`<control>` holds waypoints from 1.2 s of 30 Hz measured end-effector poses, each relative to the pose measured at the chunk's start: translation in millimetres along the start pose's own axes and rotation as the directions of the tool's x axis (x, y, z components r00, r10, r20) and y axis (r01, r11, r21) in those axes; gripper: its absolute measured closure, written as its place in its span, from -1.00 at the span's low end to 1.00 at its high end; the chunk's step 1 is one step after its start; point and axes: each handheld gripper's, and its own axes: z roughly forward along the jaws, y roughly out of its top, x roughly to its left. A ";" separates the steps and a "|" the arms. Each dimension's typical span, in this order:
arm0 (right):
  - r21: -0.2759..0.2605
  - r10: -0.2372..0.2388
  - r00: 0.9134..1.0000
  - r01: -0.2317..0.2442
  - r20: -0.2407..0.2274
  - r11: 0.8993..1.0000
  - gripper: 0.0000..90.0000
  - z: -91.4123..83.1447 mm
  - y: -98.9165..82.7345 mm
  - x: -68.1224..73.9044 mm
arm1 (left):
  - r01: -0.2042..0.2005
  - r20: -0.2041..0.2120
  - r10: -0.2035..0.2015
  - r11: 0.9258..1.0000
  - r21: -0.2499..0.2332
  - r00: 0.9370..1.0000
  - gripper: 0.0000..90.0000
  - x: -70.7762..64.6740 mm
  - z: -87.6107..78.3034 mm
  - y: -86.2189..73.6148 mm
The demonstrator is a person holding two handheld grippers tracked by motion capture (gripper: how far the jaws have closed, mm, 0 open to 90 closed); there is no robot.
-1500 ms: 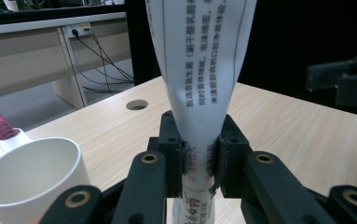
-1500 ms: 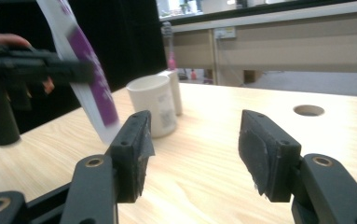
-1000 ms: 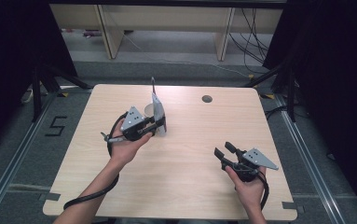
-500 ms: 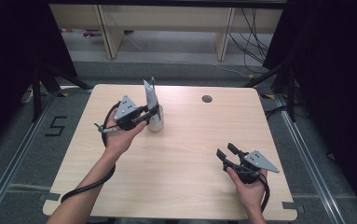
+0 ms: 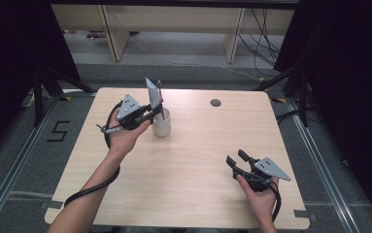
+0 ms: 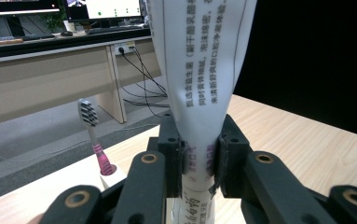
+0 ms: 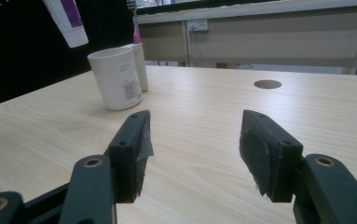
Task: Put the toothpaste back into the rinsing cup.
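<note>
My left claw [image 5: 155, 110] is clamped on a white toothpaste tube [image 6: 199, 79]; in the left gripper view both black jaws press into its lower part, and the printed body rises straight up between them. From the high view I hold that tube upright, directly over a white cup [image 5: 162, 124] that stands on the far left part of the wooden bench [image 5: 193, 160]. The right gripper view shows the tube's capped end [image 7: 66, 23] hanging above and to the left of the cup [image 7: 115, 77], clear of its rim. A toothbrush [image 6: 93, 137] with a pink neck stands in a second white holder just behind the cup; I think the two holders touch, though the angle is too poor to be sure. My right claw [image 5: 237, 158] rests low over the near right part of the bench, well apart from the cup, its jaws standing wide apart with only bare wood between them.
</note>
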 end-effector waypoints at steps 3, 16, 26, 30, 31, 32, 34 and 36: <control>0.002 0.015 0.999 -0.015 -0.033 1.000 -0.03 0.4 -0.4 -0.5 | -0.022 -0.008 0.022 1.000 -0.012 1.000 0.68 3.3 1.4 3.4; 0.001 0.005 1.000 -0.005 -0.001 1.000 -0.04 0.9 -0.9 0.6 | -0.029 -0.030 0.029 1.000 -0.003 0.999 0.68 12.1 11.1 5.5; 0.002 0.003 1.000 -0.003 0.002 1.000 -0.04 1.2 -1.3 0.8 | -0.043 -0.039 0.045 0.999 0.030 0.998 0.67 16.3 21.9 1.2; -0.013 -0.024 1.000 0.024 0.010 1.000 -0.04 1.5 -1.0 -1.1 | -0.049 -0.042 0.051 0.998 0.041 0.998 0.67 16.9 26.3 -1.3; -0.012 -0.024 1.000 0.024 0.011 1.000 -0.04 1.6 -1.1 -1.2 | -0.050 -0.042 0.052 0.998 0.043 0.998 0.67 17.0 27.0 -1.6; -0.012 -0.022 1.000 0.022 0.010 1.000 -0.04 1.6 -1.1 -1.0 | -0.049 -0.042 0.051 0.998 0.043 0.998 0.67 17.1 27.6 -1.9; -0.012 -0.023 1.000 0.023 0.010 1.000 -0.04 1.6 -1.1 -1.1 | -0.045 -0.043 0.047 0.998 0.046 0.998 0.67 17.5 29.2 -2.7; -0.003 -0.004 1.000 0.004 0.003 1.000 -0.05 1.2 -1.1 -0.2 | -0.044 -0.046 0.046 0.998 0.048 0.998 0.67 18.5 31.0 -3.7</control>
